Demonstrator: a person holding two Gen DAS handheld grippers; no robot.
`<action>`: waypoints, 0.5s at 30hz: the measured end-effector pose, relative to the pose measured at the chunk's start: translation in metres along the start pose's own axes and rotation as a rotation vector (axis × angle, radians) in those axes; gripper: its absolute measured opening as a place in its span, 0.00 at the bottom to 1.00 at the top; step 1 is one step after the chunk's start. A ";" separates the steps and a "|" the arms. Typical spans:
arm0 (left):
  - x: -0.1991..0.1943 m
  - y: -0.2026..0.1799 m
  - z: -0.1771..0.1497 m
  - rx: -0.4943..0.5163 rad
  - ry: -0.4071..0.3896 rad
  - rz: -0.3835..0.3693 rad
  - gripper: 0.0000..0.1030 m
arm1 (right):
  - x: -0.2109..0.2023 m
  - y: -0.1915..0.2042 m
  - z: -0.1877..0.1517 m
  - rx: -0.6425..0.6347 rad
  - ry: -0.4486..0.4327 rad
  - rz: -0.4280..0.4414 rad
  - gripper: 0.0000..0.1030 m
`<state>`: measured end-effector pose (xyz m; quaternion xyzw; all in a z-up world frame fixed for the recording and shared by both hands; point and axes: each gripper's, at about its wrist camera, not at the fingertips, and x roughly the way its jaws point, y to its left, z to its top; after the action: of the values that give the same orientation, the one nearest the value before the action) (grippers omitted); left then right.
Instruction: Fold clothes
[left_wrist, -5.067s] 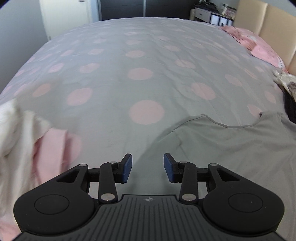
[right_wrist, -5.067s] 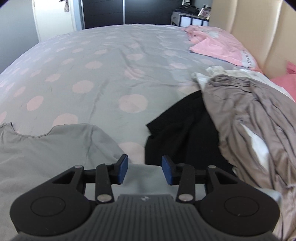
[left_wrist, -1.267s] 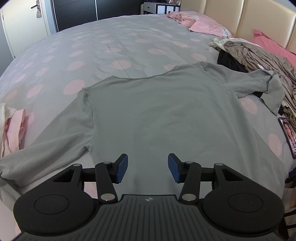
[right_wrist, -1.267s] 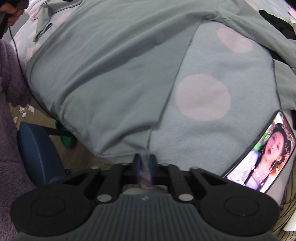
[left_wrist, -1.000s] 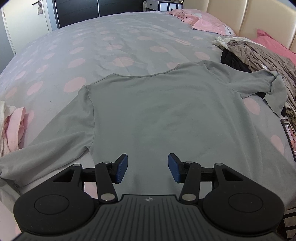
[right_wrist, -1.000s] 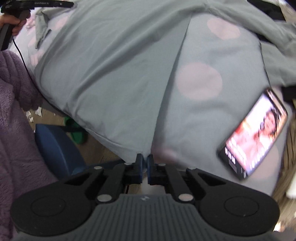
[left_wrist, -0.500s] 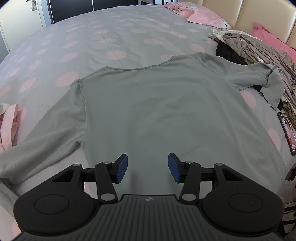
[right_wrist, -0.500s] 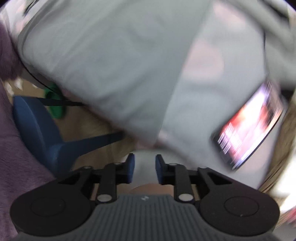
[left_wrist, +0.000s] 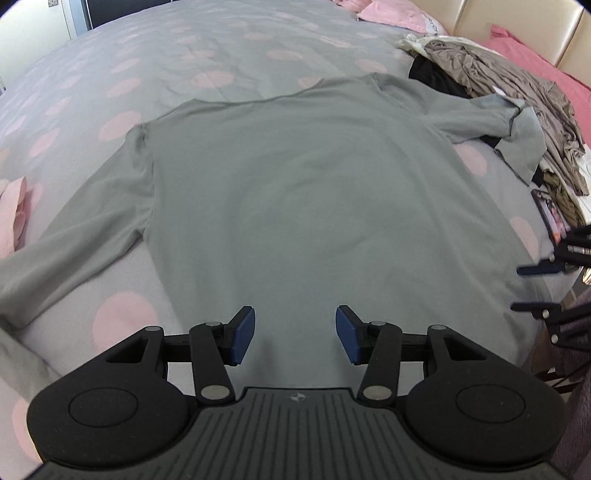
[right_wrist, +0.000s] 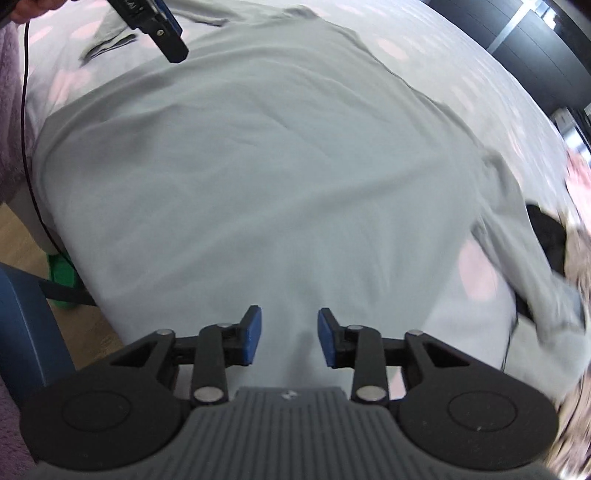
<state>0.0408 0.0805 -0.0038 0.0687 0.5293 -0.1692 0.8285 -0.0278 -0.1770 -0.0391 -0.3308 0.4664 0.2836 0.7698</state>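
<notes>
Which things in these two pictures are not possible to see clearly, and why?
- Phone, left wrist view: small at the right edge, screen unreadable.
- Clothes pile, right wrist view: smeared by motion blur.
- Grey shirt bottom hem, left wrist view: hidden behind the left gripper.

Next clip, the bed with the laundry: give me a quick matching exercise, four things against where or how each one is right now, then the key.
Things:
1. grey long-sleeved shirt
2. phone
3. brown clothes pile
4. left gripper

States:
A. heaped by the headboard, over a black garment
B. jaws apart, nothing between them, above the shirt's bottom hem
C. spread flat on the spotted bedcover, sleeves out
D. screen lit, lying at the bed's right edge

Pairs: 1-C, 2-D, 3-A, 4-B
</notes>
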 end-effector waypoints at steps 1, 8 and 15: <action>-0.001 0.002 -0.005 -0.006 0.009 0.001 0.45 | 0.004 0.000 0.003 -0.004 0.000 0.013 0.38; -0.003 0.011 -0.044 -0.038 0.115 0.003 0.47 | 0.016 0.006 0.022 -0.095 -0.026 0.094 0.43; -0.014 0.014 -0.086 -0.067 0.213 -0.046 0.48 | 0.020 0.012 0.029 -0.162 -0.029 0.142 0.45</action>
<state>-0.0327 0.1215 -0.0286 0.0464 0.6212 -0.1618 0.7653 -0.0133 -0.1441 -0.0503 -0.3540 0.4529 0.3792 0.7251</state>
